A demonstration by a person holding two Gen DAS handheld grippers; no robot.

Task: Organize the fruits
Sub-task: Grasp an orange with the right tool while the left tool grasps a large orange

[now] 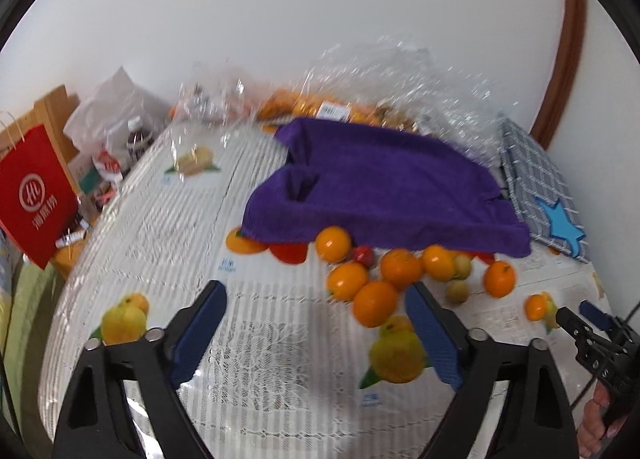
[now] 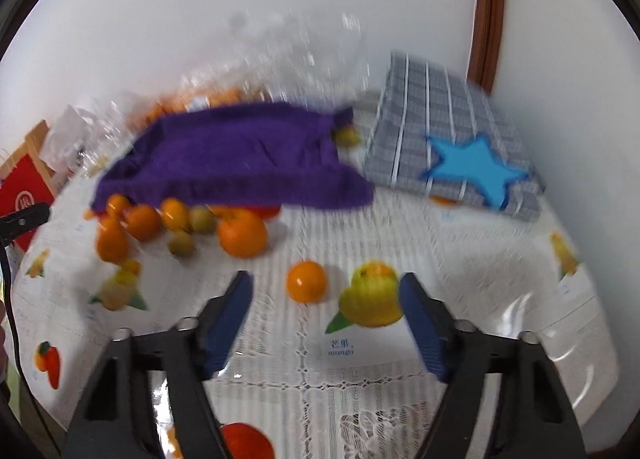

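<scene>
Several oranges (image 1: 374, 301) and small green-yellow fruits (image 1: 457, 291) lie in a loose pile on the table at the front edge of a purple towel (image 1: 384, 187). A red fruit (image 1: 362, 255) sits among them. One small orange (image 2: 306, 281) lies apart, just ahead of my right gripper (image 2: 326, 285), which is open and empty. My left gripper (image 1: 316, 293) is open and empty, with the pile just beyond its right finger. The same pile (image 2: 242, 233) and towel (image 2: 240, 155) show in the right wrist view. The right gripper's tip (image 1: 576, 323) shows at the left view's right edge.
The table has a white lace cloth with printed fruit pictures (image 2: 372, 295). A grey checked bag with a blue star (image 2: 472, 167) lies at the back right. Clear plastic bags of fruit (image 1: 360, 99) sit behind the towel. A red paper bag (image 1: 36, 195) stands off the table's left.
</scene>
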